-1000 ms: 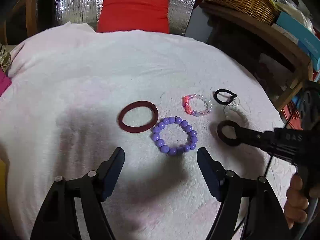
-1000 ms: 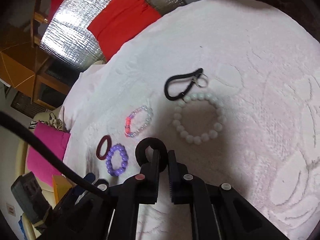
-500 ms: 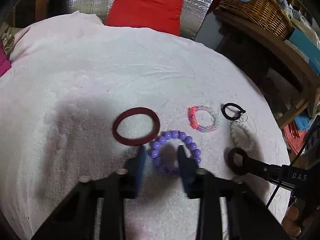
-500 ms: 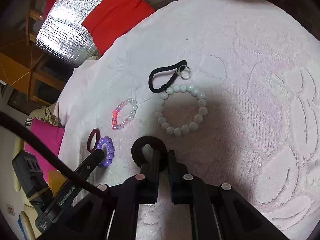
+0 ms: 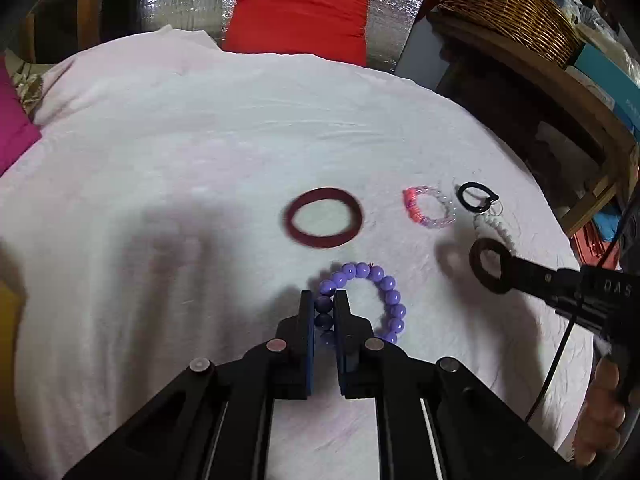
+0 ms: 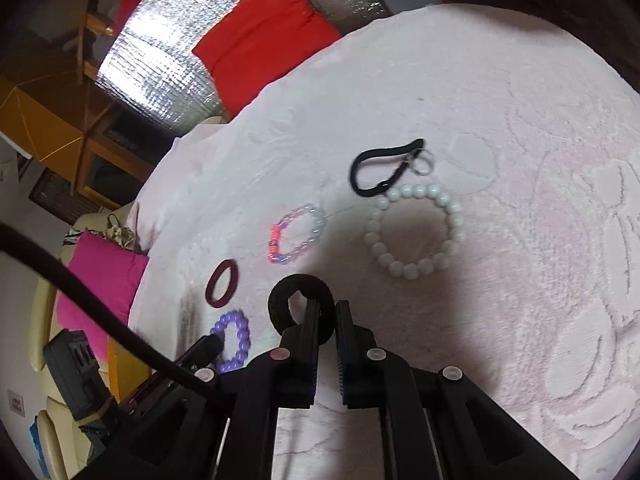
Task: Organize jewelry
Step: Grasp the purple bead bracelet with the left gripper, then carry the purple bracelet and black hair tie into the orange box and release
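On the white cloth [image 5: 180,140] lies a purple bead bracelet [image 5: 386,284], and my left gripper [image 5: 324,298] is closing on its near-left side, both pads pressing on the beads. Beyond it lie a maroon ring [image 5: 356,220], a pink-and-clear bead bracelet [image 5: 412,208], a black loop with a key ring [image 5: 464,196] and a white bead bracelet [image 6: 376,240]. My right gripper [image 6: 328,306] is shut on a black ring [image 6: 280,300] and holds it just above the cloth, to the right of the purple bracelet [image 6: 242,340].
A red cushion [image 5: 296,12] leans on silver foil behind the cloth. A wooden shelf with a wicker basket [image 5: 508,4] stands at the right edge. A pink cushion [image 6: 104,272] lies at the far left. A hand [image 5: 600,412] grips the right tool.
My left gripper went from wide open to closed on the purple bracelet's beads, moving forward over it. The right gripper kept its hold on the black ring and stayed about where it was.
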`<action>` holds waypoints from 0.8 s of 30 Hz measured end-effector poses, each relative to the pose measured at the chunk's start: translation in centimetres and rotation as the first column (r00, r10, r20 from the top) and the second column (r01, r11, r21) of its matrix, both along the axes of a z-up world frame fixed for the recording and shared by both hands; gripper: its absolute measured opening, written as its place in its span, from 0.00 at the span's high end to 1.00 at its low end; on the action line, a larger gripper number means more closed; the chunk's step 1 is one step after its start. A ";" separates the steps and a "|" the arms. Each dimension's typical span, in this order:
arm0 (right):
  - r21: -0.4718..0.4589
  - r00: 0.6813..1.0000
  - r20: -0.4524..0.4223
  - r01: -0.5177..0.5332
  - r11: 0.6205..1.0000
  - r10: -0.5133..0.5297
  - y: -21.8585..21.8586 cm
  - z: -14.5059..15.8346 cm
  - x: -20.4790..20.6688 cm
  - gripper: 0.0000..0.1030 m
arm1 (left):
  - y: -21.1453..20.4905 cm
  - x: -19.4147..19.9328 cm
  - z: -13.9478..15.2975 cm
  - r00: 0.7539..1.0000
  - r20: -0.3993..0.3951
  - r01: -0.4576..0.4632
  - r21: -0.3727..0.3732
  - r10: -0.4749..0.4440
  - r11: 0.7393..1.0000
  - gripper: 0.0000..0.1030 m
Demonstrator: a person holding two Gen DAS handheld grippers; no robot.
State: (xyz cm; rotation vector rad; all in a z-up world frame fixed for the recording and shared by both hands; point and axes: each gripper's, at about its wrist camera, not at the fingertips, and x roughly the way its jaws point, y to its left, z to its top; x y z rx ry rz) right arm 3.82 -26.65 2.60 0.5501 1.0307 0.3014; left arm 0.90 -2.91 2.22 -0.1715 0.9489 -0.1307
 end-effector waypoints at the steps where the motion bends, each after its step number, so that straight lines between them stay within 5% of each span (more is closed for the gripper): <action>1: 0.001 1.000 0.004 -0.005 1.000 0.005 0.4 0.1 0.0 0.91 | 0.4 -0.2 0.2 1.000 0.003 -0.003 0.004 0.003 1.000 0.91; 24: -0.030 0.973 0.067 -0.218 0.975 0.220 12.5 1.2 -2.9 0.91 | 8.5 -6.2 5.2 0.987 0.110 -0.116 -0.005 0.116 0.993 0.91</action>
